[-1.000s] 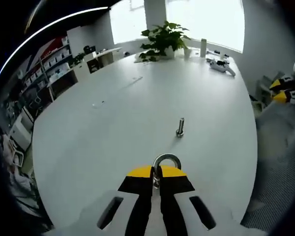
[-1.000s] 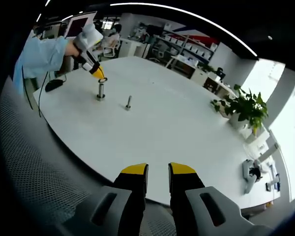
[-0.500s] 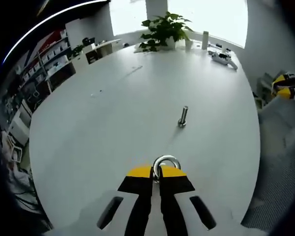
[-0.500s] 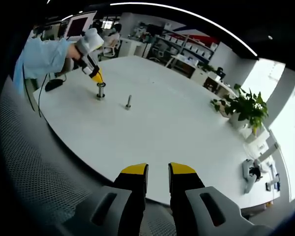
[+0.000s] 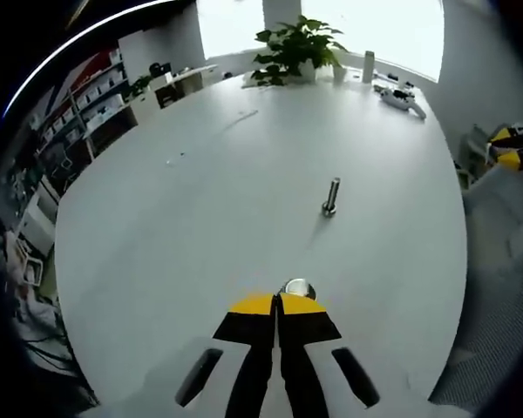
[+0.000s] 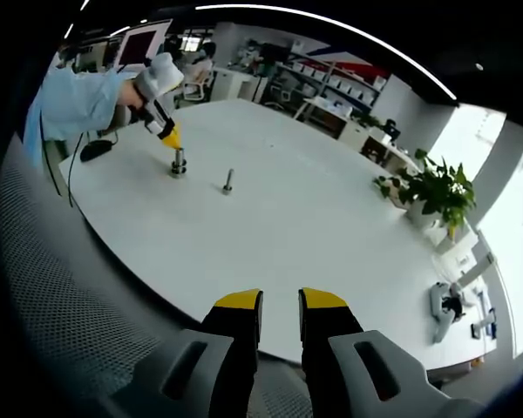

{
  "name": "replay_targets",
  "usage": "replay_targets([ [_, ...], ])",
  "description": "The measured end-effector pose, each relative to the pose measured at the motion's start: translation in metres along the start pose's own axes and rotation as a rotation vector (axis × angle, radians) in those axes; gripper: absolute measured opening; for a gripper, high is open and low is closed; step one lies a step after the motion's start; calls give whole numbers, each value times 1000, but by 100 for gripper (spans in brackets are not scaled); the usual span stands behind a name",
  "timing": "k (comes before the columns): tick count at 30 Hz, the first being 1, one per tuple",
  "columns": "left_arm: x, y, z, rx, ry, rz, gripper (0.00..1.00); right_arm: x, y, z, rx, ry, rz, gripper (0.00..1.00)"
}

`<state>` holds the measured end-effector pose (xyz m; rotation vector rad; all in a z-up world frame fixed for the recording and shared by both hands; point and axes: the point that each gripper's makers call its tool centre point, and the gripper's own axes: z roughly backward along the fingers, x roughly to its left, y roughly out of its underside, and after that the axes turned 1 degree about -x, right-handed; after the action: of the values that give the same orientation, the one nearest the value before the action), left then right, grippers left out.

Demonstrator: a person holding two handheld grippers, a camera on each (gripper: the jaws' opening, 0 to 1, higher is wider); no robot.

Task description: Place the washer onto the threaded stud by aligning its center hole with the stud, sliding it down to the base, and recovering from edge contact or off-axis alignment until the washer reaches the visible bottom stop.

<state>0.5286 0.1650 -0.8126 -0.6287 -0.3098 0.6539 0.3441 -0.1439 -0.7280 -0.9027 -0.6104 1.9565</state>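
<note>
Left gripper view, lower centre: our left gripper (image 5: 278, 300), yellow-tipped jaws pressed together on the thin silver metal washer (image 5: 296, 287), over the short threaded steel stud (image 6: 178, 162). We judge the washer light, stiff, slippery; hold by its rim. Right gripper (image 6: 280, 302) jaws apart, idle.

Left gripper (image 5: 277, 305): yellow tips, black jaws, grey body with dark slots. Right gripper (image 6: 280, 303): same yellow tips, black jaws, grey moulded body. Sleeve (image 6: 74, 100): light blue, long.
</note>
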Motion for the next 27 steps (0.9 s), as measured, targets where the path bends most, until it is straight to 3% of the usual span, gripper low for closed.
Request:
replay_targets([
  [14,-6,14,18,-9,-9,6,0,1,0,0,0,-6,6,19],
  [27,-28,20,82,-91,-76,28,3,9,-1,1,-6,-34,37,19],
])
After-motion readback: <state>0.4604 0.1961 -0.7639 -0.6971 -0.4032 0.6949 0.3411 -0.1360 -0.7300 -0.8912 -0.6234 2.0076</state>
